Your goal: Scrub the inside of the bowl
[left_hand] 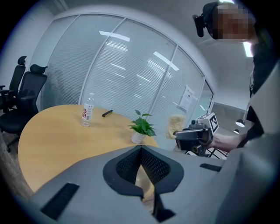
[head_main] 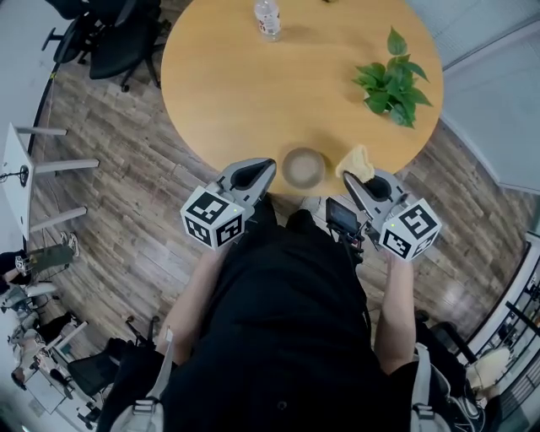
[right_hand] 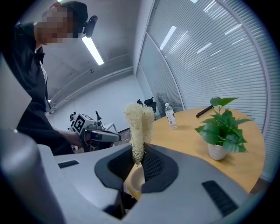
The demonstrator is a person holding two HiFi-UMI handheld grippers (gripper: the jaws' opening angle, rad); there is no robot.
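A small brownish bowl (head_main: 304, 167) stands on the round wooden table (head_main: 253, 93), close to its near edge. My left gripper (head_main: 268, 165) hovers just left of the bowl's rim. In the left gripper view its jaws (left_hand: 141, 149) meet at the tips with nothing between them. My right gripper (head_main: 348, 179) is just right of the bowl and shut on a pale yellow loofah scrubber (head_main: 358, 160). The scrubber (right_hand: 139, 124) sticks up out of the closed jaws (right_hand: 139, 151). Neither gripper touches the bowl.
A potted green plant (head_main: 392, 80) sits at the table's right side and a water bottle (head_main: 267, 18) at its far edge, with a dark pen (left_hand: 107, 113) near it. Black office chairs (head_main: 110, 34) stand to the far left. Glass walls with blinds surround the table.
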